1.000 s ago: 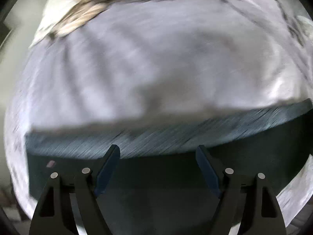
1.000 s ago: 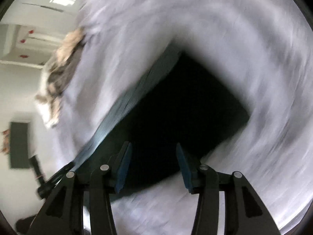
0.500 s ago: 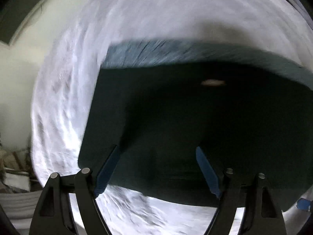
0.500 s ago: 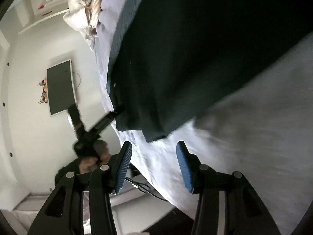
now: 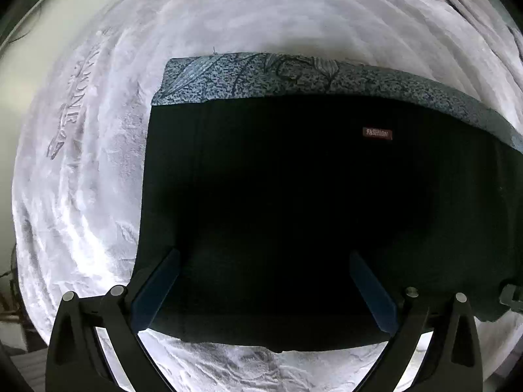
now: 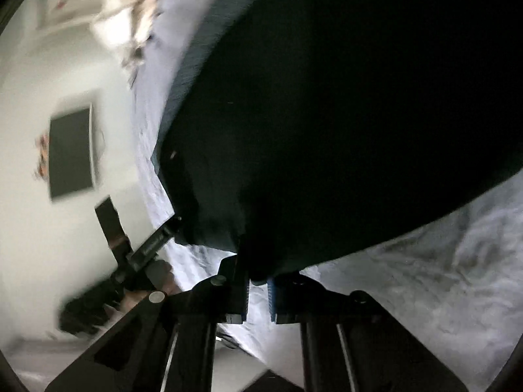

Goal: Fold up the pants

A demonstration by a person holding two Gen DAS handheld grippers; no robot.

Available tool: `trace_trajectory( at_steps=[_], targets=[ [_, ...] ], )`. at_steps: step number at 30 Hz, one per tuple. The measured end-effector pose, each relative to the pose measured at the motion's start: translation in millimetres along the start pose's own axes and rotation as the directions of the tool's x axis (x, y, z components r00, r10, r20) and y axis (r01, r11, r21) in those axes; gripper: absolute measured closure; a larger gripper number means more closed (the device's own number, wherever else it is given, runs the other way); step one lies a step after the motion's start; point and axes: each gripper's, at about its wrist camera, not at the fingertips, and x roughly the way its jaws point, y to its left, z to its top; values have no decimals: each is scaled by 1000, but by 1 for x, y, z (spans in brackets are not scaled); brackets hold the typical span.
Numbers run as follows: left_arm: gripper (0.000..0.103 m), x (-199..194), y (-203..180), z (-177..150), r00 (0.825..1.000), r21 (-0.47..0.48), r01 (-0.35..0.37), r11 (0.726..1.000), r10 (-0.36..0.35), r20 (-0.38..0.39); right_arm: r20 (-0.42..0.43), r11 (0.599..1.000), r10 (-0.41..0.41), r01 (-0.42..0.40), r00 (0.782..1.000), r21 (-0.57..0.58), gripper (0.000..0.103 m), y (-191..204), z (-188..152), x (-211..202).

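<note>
Dark green-black pants lie flat on a pale grey blanket, with a patterned blue-grey waistband along the far edge and a small red label. My left gripper is open, its blue pads spread wide just above the pants' near edge. In the right wrist view the pants fill the upper right. My right gripper is shut on the pants' near corner, which bunches between its pads. The left gripper shows there at the pants' other corner.
The pale grey blanket covers the bed around the pants. A crumpled beige cloth lies at the far end. A white wall with a dark screen stands beyond the bed's left edge.
My right gripper has closed on the pants' near corner. My left gripper has moved back toward the near edge, still open, so more of the pants shows.
</note>
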Motion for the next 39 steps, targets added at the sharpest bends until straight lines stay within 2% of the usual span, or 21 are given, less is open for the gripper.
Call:
trace_trajectory(
  at_steps=[2,4,5,6,9,11,13,15,16,17,18,21,23,24,25,27,31,32,33,37,39],
  targets=[
    [0,5,1,-1,1000,-11,16,1000,-16,-6,-18,995,-99,100,995,3,94,-11,-8,7],
    [0,5,5,-3,1000,-9,17,1000,-17,0,-24,994,-74,75,997,78,93,-26,-12,6],
    [0,5,5,-3,1000,-10,22,1000,-22,2,-28,993,-74,76,997,89,85,-26,-13,2],
    [0,6,11,-10,1000,-15,26,1000,-26,4,-33,992,-94,97,995,76,76,-24,-16,-3],
    [0,8,22,-13,999,-18,31,999,-31,15,11,982,-183,183,983,-49,75,-1,-20,-32],
    [0,8,23,-15,999,-18,31,999,-31,26,94,960,-227,239,969,-146,75,19,-14,-50],
    [0,6,24,-23,999,-18,33,999,-32,32,166,927,-287,317,943,-198,75,30,1,-56],
    [0,3,22,-28,999,-17,36,999,-36,35,145,906,-366,388,919,-169,73,22,16,-43],
    [0,-4,13,-36,999,-18,38,999,-37,35,84,901,-397,405,914,-156,73,14,23,-27],
    [0,-6,14,-39,999,-18,40,999,-40,34,53,900,-405,408,913,-151,73,7,24,-20],
    [0,-9,16,-41,998,-21,44,999,-43,34,56,899,-406,410,912,-155,73,10,23,-19],
    [0,-20,23,-49,997,-30,67,997,-66,39,7,863,-459,448,888,-232,70,31,17,-21],
    [0,-34,31,-56,992,-53,111,992,-107,67,9,866,-424,409,905,-288,70,56,17,-22],
    [0,-38,35,-58,989,-67,127,990,-122,77,22,854,-401,382,916,-352,69,79,22,-19],
    [0,-42,42,-60,987,-87,145,986,-137,88,32,837,-385,363,922,-410,67,101,28,-13],
    [0,-46,56,-66,985,-124,152,981,-140,101,40,793,-363,332,931,-511,53,138,40,5],
    [0,-44,75,-81,984,-173,157,972,-140,107,12,620,-386,269,922,-737,51,232,68,96],
    [0,-41,77,-84,985,-178,156,972,-138,106,5,575,-404,258,915,-776,51,248,76,123],
    [0,-39,78,-88,985,-180,151,972,-133,106,-8,547,-421,246,907,-800,51,260,81,148],
    [0,-36,74,-100,986,-170,132,977,-111,127,-10,467,-473,241,881,-851,51,287,92,219],
    [0,-34,74,-102,985,-168,134,977,-112,133,-3,450,-484,246,875,-858,51,294,95,237]
  ],
)
